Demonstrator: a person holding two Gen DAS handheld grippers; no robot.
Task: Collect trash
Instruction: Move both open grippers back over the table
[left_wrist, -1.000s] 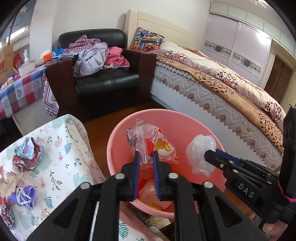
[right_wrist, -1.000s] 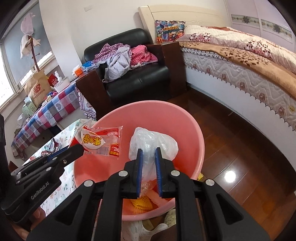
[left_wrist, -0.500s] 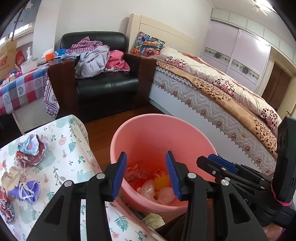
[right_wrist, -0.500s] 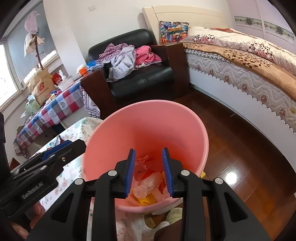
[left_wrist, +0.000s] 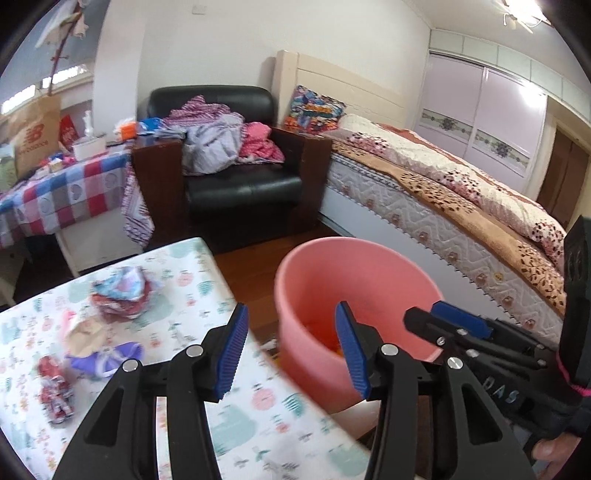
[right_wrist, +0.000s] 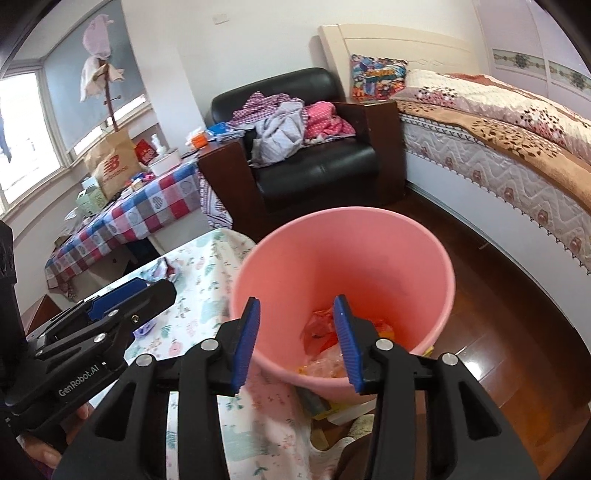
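Both tongs empty above pink bin.
Left tongs (left_wrist: 291, 350) and right tongs (right_wrist: 297, 341) have just been opening, nothing between jaws. Wrappers (right_wrist: 325, 347) lie inside pink bin (right_wrist: 436, 258); crumpled trash (left_wrist: 122, 295) sits on floral desk (left_wrist: 240, 424).

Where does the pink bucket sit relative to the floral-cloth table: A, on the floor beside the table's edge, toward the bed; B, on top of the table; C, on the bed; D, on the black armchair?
A: the pink bucket stands on the wood floor next to the edge of the floral-cloth table, with the bed on its other side.
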